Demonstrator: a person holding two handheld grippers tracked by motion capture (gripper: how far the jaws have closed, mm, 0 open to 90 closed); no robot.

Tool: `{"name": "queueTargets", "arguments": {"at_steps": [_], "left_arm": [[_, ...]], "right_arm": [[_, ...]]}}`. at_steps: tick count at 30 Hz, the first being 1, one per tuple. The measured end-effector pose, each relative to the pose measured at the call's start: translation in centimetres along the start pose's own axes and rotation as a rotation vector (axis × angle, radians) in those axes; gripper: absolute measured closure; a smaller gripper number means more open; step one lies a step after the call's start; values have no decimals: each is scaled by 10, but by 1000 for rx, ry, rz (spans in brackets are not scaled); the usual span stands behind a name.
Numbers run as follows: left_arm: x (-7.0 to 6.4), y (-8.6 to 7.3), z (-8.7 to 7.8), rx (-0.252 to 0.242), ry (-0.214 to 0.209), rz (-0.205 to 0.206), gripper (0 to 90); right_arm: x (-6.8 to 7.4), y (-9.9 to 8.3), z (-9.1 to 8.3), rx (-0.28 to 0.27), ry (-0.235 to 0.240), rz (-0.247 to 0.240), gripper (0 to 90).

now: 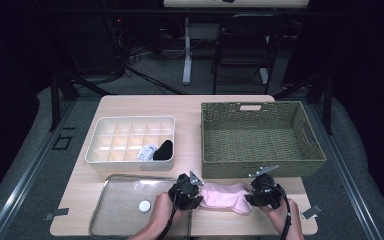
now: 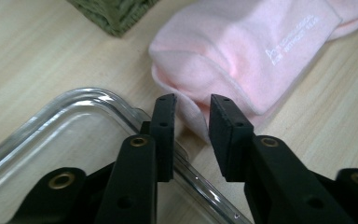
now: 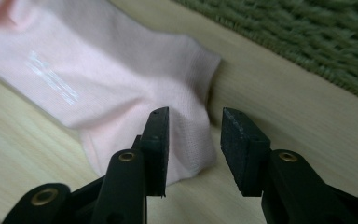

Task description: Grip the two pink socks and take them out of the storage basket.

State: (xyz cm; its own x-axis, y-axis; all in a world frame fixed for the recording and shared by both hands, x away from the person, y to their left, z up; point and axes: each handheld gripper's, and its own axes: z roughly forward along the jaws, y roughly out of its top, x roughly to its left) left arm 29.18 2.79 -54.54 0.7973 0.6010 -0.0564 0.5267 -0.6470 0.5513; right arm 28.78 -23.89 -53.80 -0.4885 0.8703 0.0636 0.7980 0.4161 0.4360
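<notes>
The pink sock [image 1: 226, 196] lies flat on the table [image 1: 140, 107], just in front of the basket [image 1: 261, 137]. The left gripper [image 2: 191, 114] and right gripper [image 3: 193, 122] sit at its two ends, jaws parted and nothing pinched yet. To do this well, each should probably close on both layers at the edge. Left of the basket stand the divided box [image 1: 130, 140] and clear lid [image 1: 130, 205]; behind it, a dark room with a chair [image 1: 242, 42].

Pale pink sock [image 1: 226, 195], white lettering
</notes>
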Motion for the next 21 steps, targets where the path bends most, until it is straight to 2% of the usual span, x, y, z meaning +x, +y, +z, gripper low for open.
{"name": "queueTargets", "arguments": {"at_steps": [2,3,6,8,10,12,14,15,16,20,21], "left_arm": [[-1,2,-3,-12,9,-3,623],[-4,4,-5,-30,28,6,605],[-8,11,-5,-54,18,5,568],[-10,15,2,-47,12,11,553],[-12,15,14,-14,7,23,563],[-12,15,17,-3,13,28,571],[-11,14,19,9,17,26,651],[-10,13,19,13,14,25,651],[-7,12,20,16,5,24,730],[-8,10,21,17,7,32,799],[-9,10,20,10,3,38,834]], "right_arm": [[-1,0,-3,-20,5,15,632],[-2,0,-6,-45,-1,19,645],[-2,0,-5,-41,4,20,663],[0,1,-1,-34,0,14,679],[4,2,6,-3,-25,-4,698],[5,3,8,5,-23,-5,715],[7,3,11,16,-49,-8,780],[7,3,11,16,-49,-8,780],[10,2,12,-6,-48,5,819],[10,3,11,13,-54,-22,841],[12,3,9,-2,-60,-20,846]]}}
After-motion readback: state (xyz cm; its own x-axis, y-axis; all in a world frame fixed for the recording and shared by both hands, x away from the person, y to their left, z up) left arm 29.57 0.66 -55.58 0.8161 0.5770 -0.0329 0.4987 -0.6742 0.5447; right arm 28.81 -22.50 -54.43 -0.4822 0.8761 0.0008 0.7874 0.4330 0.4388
